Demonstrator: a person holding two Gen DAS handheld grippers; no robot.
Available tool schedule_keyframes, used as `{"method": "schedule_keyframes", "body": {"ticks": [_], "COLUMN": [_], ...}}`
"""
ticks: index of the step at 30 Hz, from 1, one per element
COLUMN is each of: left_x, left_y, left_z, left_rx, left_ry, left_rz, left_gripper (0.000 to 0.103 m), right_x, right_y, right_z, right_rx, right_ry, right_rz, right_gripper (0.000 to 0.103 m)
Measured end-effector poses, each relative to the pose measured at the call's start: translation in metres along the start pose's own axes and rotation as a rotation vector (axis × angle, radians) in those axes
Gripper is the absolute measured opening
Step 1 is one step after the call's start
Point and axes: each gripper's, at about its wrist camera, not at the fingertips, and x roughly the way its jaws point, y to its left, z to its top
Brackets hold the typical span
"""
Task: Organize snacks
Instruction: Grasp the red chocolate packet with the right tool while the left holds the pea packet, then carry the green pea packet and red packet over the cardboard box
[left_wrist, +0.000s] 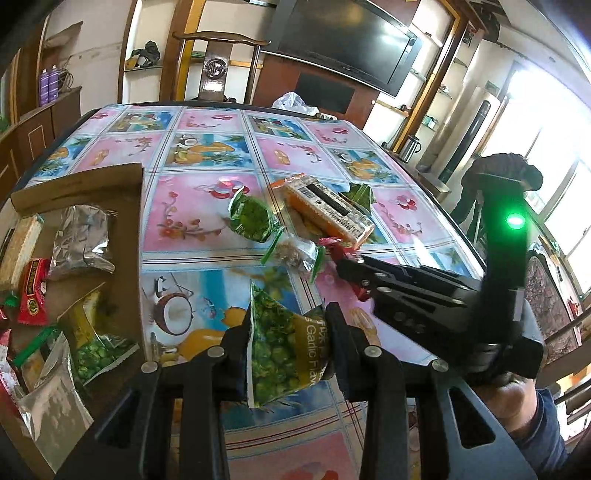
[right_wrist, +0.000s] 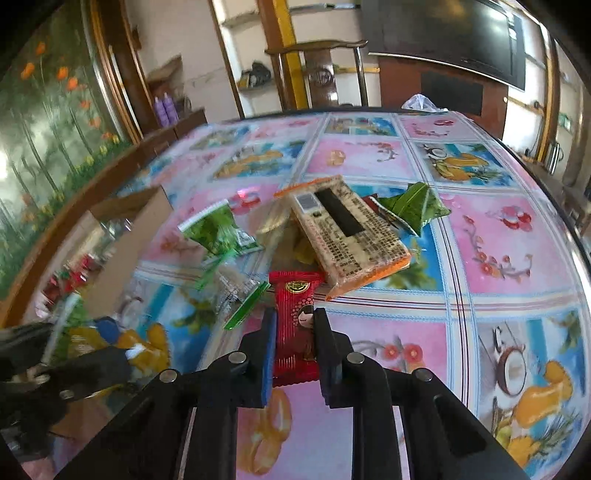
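Currently the left gripper (left_wrist: 290, 343) has its jaws clamped on a green pea packet (left_wrist: 284, 354), low centre of the left wrist view, above the desk (left_wrist: 207, 155). Right gripper (right_wrist: 294, 345) jaws are clamped on a red snack packet (right_wrist: 295, 317) at lower centre of the right wrist view. Cardboard box (left_wrist: 125, 236) holding packets sits at left; orange cracker pack (right_wrist: 351, 236) lies mid-frame.

The green pea packet (left_wrist: 284, 350) reads "Garlic Flav"; print on the orange-edged pack (right_wrist: 351, 236) is illegible.
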Motion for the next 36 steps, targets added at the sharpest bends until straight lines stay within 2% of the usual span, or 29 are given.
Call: {"method": "schedule_keyframes", "body": {"ticks": [5,13,36], "left_x": [0.005,0.007,-0.011], "left_y": [-0.003,-0.003,0.004], "left_z": [-0.001,-0.001,0.004], "left_rx": [0.013,0.013,-0.007], "left_ry": [0.005,0.006,-0.039], "left_rz": [0.004,0.007,-0.011], "left_gripper": [0.034,0.034,0.034], "right_x": [-0.016,-0.026,-0.031], "right_y": [-0.007,-0.003,0.004], "right_z": [0.005,0.007,0.003], "right_rx": [0.069,0.074,0.138], "right_ry": [-0.064,-0.103,-0.133], "right_rz": [0.038,0.062,0.107], "right_gripper": [0.02,0.02,0.02]}}
